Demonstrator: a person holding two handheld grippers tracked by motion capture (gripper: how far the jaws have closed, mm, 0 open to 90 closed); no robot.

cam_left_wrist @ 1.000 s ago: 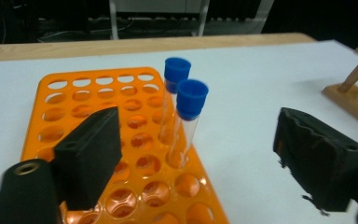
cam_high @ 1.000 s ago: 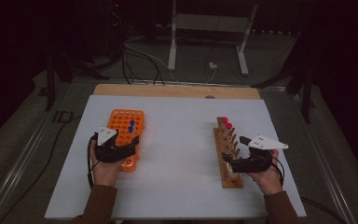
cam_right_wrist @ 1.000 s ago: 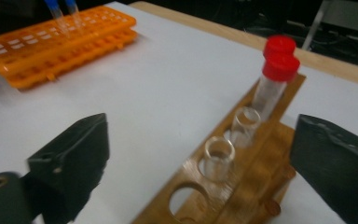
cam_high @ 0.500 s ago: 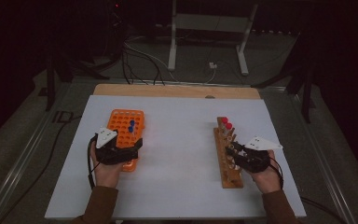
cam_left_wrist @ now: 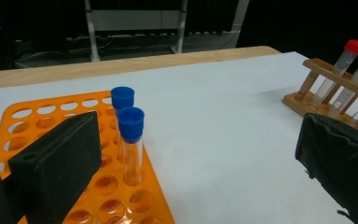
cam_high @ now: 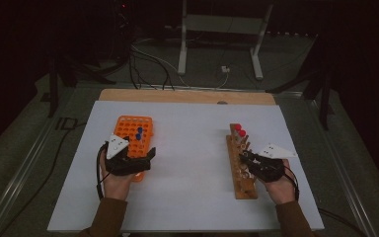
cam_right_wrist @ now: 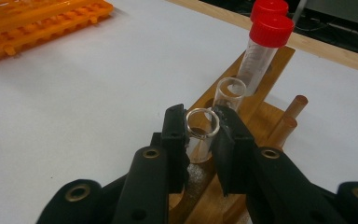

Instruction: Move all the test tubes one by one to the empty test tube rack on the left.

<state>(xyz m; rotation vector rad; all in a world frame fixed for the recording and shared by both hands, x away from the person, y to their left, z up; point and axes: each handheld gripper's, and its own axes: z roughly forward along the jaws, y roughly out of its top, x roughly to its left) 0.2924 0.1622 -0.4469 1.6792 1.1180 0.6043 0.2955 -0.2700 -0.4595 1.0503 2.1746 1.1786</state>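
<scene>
The room is dark, with light falling mainly on the white-topped table (cam_high: 187, 197), which has a pale wooden strip (cam_high: 187, 96) along its far edge. Beyond it, a grey metal stand (cam_high: 219, 44) rests on the grey floor (cam_high: 29, 143) among black cables (cam_high: 150, 66).

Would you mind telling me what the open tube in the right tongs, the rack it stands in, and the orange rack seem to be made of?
The open tube looks like clear glass or hard plastic: see-through wall, shiny rim. The right tongs pinch its rim. Its rack looks like varnished wood: brown grain, turned pegs. The orange rack looks like moulded plastic: even colour, glossy round holes.
</scene>
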